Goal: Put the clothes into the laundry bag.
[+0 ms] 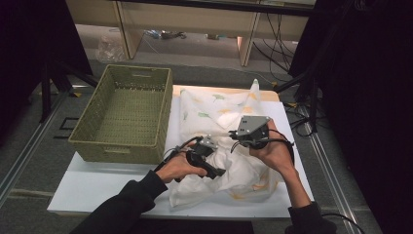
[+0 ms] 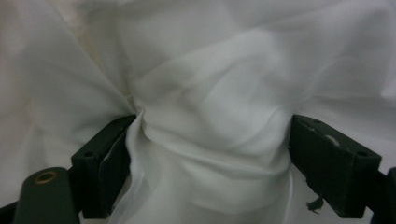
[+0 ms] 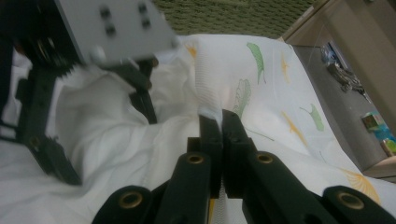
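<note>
A white cloth (image 1: 214, 109) printed with green and yellow leaves lies crumpled on the white table (image 1: 97, 185). My left gripper (image 1: 218, 169) points into the plain white bunch at the cloth's middle. Its jaws (image 2: 212, 123) stand wide apart, with a bulge of cloth (image 2: 210, 93) between them. My right gripper (image 1: 233, 135) is just to its right, under a grey plate, held by a hand. Its jaws (image 3: 220, 116) are shut on a thin edge of the cloth (image 3: 210, 84) that rises between the tips. The left gripper's grey plate (image 3: 112, 28) appears close by in the right gripper view.
A green wicker basket (image 1: 119, 148) stands on the table's left half, touching the cloth's left side; its weave (image 3: 233, 9) is seen beyond the cloth. Wooden furniture legs and cables are on the floor behind the table. Dark curtains flank both sides.
</note>
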